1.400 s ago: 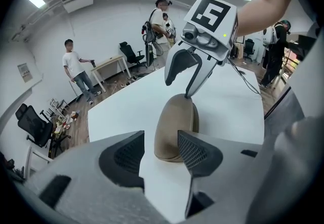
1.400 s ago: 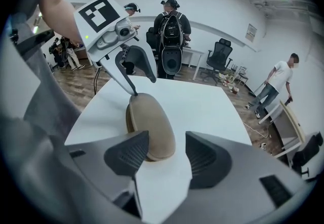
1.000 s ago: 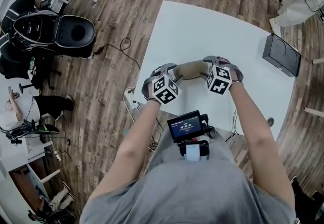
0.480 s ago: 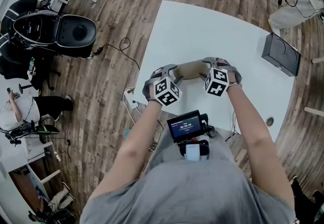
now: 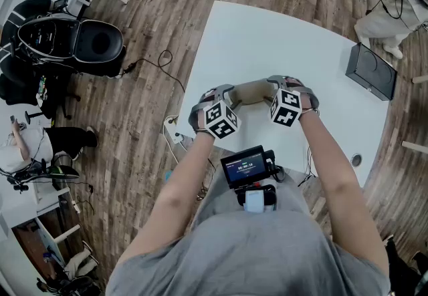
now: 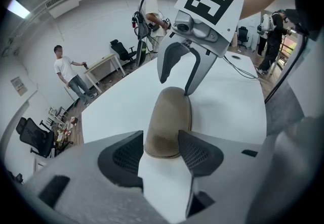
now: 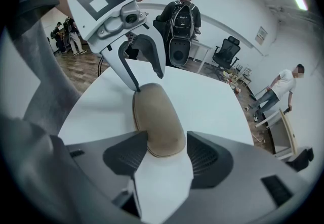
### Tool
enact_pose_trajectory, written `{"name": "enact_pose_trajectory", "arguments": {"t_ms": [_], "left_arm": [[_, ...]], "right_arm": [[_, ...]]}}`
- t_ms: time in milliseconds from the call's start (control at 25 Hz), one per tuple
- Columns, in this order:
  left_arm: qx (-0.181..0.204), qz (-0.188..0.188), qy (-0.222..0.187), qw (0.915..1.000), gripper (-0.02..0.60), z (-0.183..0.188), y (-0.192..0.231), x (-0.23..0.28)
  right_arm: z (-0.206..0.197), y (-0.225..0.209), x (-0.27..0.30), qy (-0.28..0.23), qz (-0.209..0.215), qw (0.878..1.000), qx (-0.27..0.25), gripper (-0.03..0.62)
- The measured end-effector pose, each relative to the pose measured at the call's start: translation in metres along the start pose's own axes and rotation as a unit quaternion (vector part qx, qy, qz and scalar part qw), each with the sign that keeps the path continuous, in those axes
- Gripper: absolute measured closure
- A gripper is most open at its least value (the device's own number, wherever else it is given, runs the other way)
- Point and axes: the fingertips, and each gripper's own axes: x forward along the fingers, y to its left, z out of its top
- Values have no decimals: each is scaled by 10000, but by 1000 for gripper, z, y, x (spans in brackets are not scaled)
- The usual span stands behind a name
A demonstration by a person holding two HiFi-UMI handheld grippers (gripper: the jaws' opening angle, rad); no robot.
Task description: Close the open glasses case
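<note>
Glasses case (image 5: 253,92): tan, oblong, rounded shell, lid seen lowered, seam along the rim. It is laid left to right on the white bench (image 5: 267,34), towards the near edge. Its left end is clasped by the left gripper (image 5: 227,93), its right end by the right gripper (image 5: 277,84).

— Where could a gripper pass?
— Over the white table (image 5: 267,41) beyond the glasses case (image 5: 253,91); that far stretch lies open to the edge; the case's long top is open from above too.
— And the case's ends?
— Both taken; the left gripper (image 6: 159,149) clasps one end, the right gripper (image 7: 167,154) the other, pads against its sides.
— Off to the right?
— A black box (image 5: 372,72) stands at the table's right edge, well apart from the case; open tabletop lies between.
— The near side?
— The person's forearms (image 5: 328,154) cross the near edge there; only the narrow strip between them is free.
</note>
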Motion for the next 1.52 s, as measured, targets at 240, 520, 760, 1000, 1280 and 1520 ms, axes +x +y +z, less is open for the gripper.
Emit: {"name": "enact_pose_trajectory", "arguments": {"t_ms": [240, 520, 760, 1000, 1280, 1520], "left_arm": [[15, -23, 10, 10000, 377, 0, -1, 1], [33, 3, 2, 10000, 377, -1, 1, 0], [51, 51, -19, 10000, 376, -1, 3, -1], [-246, 257, -247, 9991, 376, 5, 14, -17], [-1333, 151, -880, 9870, 376, 4, 14, -41], [-2808, -109, -1945, 9398, 377, 11, 15, -80]], "right_arm": [[-1, 0, 1, -2, -15, 10000, 57, 373], [0, 0, 1, -30, -58, 9999, 149, 373], [-1, -4, -2, -127, -150, 9992, 337, 373], [8, -12, -20, -539, -413, 9941, 844, 373], [21, -10, -51, -1615, -441, 9520, 2561, 373], [22, 6, -71, -2448, -150, 8910, 3820, 374]]}}
